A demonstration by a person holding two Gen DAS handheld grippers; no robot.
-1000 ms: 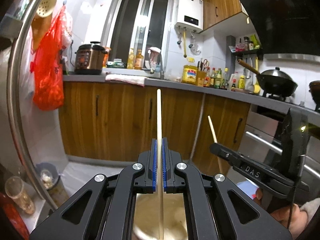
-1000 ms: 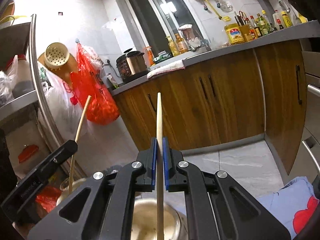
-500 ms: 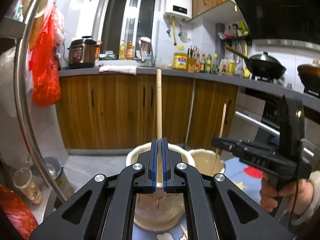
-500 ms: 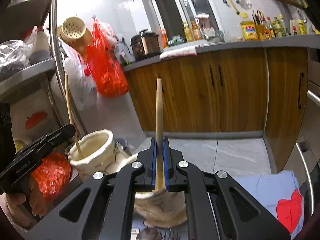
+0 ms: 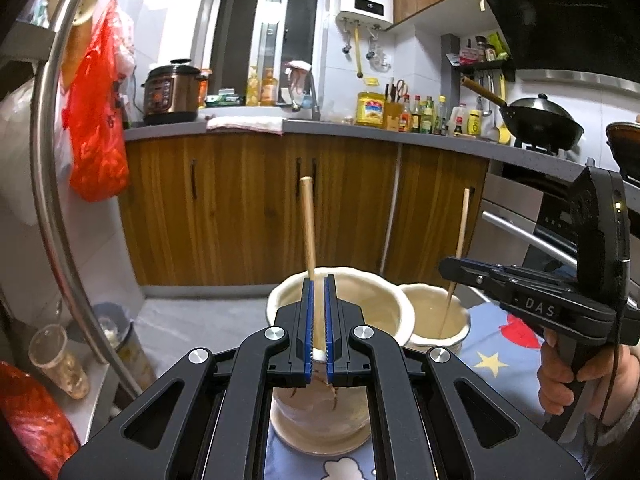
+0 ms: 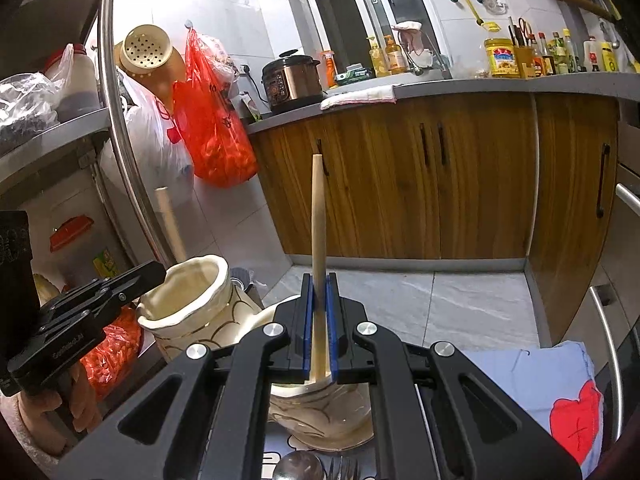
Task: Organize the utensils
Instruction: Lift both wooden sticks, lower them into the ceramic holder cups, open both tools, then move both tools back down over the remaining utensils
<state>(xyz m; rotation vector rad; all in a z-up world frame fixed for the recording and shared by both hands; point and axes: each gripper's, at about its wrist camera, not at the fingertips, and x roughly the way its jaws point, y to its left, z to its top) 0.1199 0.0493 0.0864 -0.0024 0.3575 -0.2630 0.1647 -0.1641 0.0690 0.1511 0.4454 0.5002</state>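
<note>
1. Chopstick (image 5: 308,224) stands clamped in the left claw (image 5: 318,328), its lower end over the larger cream jar (image 5: 376,300).
2. Right claw (image 6: 319,328) grips a second chopstick (image 6: 318,216) above the smaller cream jar (image 5: 456,320).
3. Both jars sit touching on the bench's patterned cloth (image 5: 492,360).

The lower end of the left chopstick (image 5: 308,224) is disappearing inside the larger cream pot (image 5: 372,300), hidden by the left gripper (image 5: 318,328). A spoon (image 6: 298,468) and fork (image 6: 344,470) are being cut off by the bottom edge. The 2nd chopstick (image 6: 170,220) is blurring.
</note>
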